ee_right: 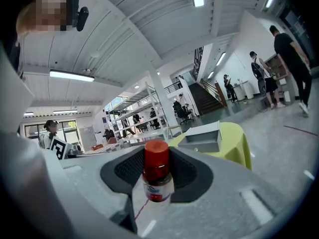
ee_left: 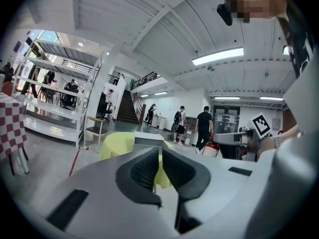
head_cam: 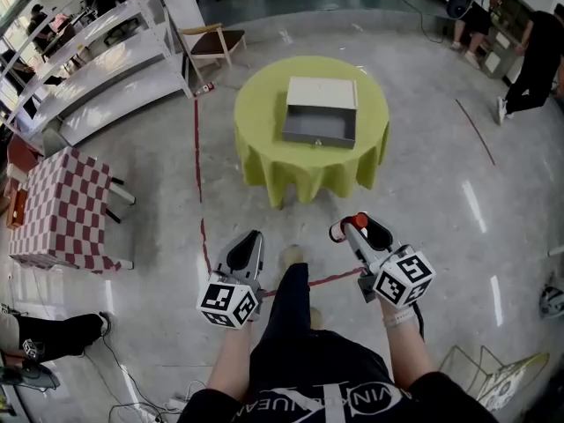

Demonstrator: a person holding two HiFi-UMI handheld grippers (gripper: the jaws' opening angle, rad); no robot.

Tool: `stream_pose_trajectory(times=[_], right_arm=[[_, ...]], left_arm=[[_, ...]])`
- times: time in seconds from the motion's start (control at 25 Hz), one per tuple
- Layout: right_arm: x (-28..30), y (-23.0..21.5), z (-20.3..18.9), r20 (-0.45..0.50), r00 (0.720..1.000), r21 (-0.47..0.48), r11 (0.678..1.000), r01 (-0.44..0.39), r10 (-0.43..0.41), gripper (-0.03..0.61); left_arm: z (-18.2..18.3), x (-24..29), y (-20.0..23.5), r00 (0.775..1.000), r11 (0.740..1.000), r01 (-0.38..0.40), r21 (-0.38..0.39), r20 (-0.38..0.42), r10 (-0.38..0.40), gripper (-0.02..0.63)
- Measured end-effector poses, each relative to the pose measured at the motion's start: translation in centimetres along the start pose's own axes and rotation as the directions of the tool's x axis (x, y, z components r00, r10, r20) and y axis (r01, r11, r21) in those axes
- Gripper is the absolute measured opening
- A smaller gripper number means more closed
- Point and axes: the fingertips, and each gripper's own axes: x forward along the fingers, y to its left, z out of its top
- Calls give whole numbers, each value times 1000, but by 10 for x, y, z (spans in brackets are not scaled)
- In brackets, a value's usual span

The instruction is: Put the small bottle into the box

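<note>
In the head view, we hold the small bottle (head_cam: 340, 231) in the right gripper (head_cam: 352, 227) at lower centre, for taking to the box (head_cam: 322, 113). The box lies open on the round green surface (head_cam: 264, 152) at upper centre, well apart from us. Only floor and a red tape line (head_cam: 197, 161) lie between, and the checked table (head_cam: 66, 210) stands clear at left. The left gripper (head_cam: 249, 241) hangs idle.

In the left gripper view, its jaws sit almost together on nothing.

In the right gripper view, the jaws pinch the bottle upright, with the box ahead.
</note>
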Motion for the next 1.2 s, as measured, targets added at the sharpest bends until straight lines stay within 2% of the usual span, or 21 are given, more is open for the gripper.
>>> stream_pose_trajectory(times=[0.4, 0.56, 1.2], right_arm=[[31, -44, 19, -9, 999, -6, 999, 40, -40, 149], [50, -62, 25, -15, 998, 10, 998, 61, -60, 149], [134, -97, 34, -57, 996, 45, 997, 66, -64, 149]], left_arm=[[9, 76, 5, 997, 997, 78, -21, -9, -78, 28], [4, 105, 11, 993, 993, 110, -36, -47, -112, 28], [18, 189, 65, 985, 987, 152, -52, -75, -155, 28]])
